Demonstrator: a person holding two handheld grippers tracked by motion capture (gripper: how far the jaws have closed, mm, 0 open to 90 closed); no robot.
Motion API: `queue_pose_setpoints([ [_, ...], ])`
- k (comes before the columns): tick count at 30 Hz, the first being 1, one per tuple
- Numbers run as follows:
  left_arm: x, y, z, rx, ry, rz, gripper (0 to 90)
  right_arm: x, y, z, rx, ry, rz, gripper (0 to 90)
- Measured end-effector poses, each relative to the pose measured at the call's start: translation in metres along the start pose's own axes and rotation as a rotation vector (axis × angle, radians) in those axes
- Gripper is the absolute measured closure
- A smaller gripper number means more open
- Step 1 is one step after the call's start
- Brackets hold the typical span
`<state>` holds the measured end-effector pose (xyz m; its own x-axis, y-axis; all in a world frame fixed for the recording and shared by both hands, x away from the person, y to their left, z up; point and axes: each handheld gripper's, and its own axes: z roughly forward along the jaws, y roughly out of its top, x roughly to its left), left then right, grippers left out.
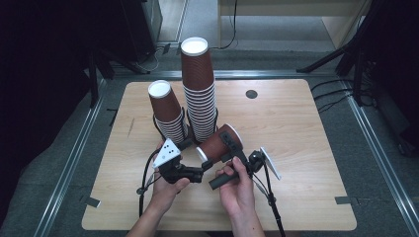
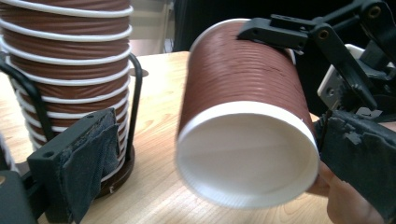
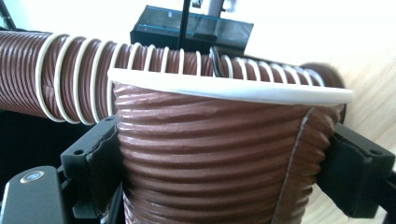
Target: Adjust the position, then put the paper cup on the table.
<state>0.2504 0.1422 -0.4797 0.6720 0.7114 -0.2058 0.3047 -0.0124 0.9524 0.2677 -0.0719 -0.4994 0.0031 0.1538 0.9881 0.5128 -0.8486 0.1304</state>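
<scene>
**A single paper cup held on its side above the table**

The right gripper [image 1: 228,148] is clamped on a brown ribbed paper cup [image 1: 219,143]. In the right gripper view its two black jaws press on opposite sides of the cup wall [image 3: 210,158], just below the white rim. The cup lies roughly level above the wooden table [image 1: 296,128], in front of the two stacks. In the high view its white open mouth faces lower left, toward the left gripper [image 1: 195,159].

The left gripper stands open, with nothing pressed between its jaws. In the left gripper view one padded jaw rises at lower left and the other at the right edge, beside the cup's rim; whether that jaw touches the rim cannot be told. The cup's mouth [image 2: 247,156] faces this camera. The right gripper [image 2: 299,35] shows above and behind, one jaw lying along the top of the cup.

Two stacks of matching cups stand upside down in black wire holders behind the held cup. The tall stack [image 1: 198,91] is upright; the short stack [image 1: 167,111] leans to the left. A small dark disc [image 1: 251,94] sits in the tabletop farther back.
</scene>
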Motion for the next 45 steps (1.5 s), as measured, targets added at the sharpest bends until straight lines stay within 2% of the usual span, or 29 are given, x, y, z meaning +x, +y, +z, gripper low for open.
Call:
queue_pose_setpoints([
  [4,0.005,-0.001,-0.004,0.001,0.009,-0.008,0.0,0.0,0.007,-0.002,-0.03,-0.012,-0.118,12.0],
  [9,0.01,-0.002,-0.008,0.004,0.035,-0.019,0.0,0.004,0.014,-0.004,-0.057,-0.019,-0.314,12.1],
  [11,0.011,-0.002,-0.01,0.002,0.04,-0.019,0.0,0.005,0.018,-0.005,-0.074,-0.032,-0.406,12.0],
  [13,0.013,-0.001,-0.011,0.001,0.048,-0.018,0.0,0.007,0.022,-0.006,-0.093,-0.038,-0.468,12.0],
  [15,0.014,-0.002,-0.012,0.001,0.053,-0.02,0.0,0.009,0.026,-0.007,-0.096,-0.052,-0.506,11.9],
  [19,0.018,-0.004,-0.013,0.009,0.062,-0.024,0.0,0.012,0.031,-0.009,-0.126,-0.084,-0.662,12.0],
  [24,0.021,-0.003,-0.016,0.005,0.068,-0.03,0.0,0.014,0.034,-0.009,-0.154,-0.098,-0.794,11.7],
  [26,0.022,-0.004,-0.016,0.006,0.071,-0.029,0.0,0.014,0.036,-0.008,-0.167,-0.107,-0.82,11.1],
  [28,0.023,-0.004,-0.017,0.009,0.076,-0.033,0.0,0.014,0.039,-0.007,-0.187,-0.147,-0.844,10.4],
  [30,0.025,-0.004,-0.017,0.01,0.077,-0.035,0.0,0.013,0.043,-0.006,-0.204,-0.167,-0.856,10.4],
  [35,0.028,-0.006,-0.018,0.012,0.084,-0.04,0.0,0.012,0.051,-0.004,-0.206,-0.148,-0.908,11.5],
  [37,0.03,-0.007,-0.02,0.016,0.088,-0.04,0.0,0.011,0.054,-0.002,-0.22,-0.174,-0.924,11.6],
  [42,0.035,-0.009,-0.025,0.018,0.104,-0.049,0.0,0.006,0.063,0.003,-0.239,-0.187,-0.976,12.7],
  [45,0.039,-0.011,-0.029,0.024,0.112,-0.056,0.0,0.003,0.07,0.005,-0.252,-0.218,-1.007,12.9],
])
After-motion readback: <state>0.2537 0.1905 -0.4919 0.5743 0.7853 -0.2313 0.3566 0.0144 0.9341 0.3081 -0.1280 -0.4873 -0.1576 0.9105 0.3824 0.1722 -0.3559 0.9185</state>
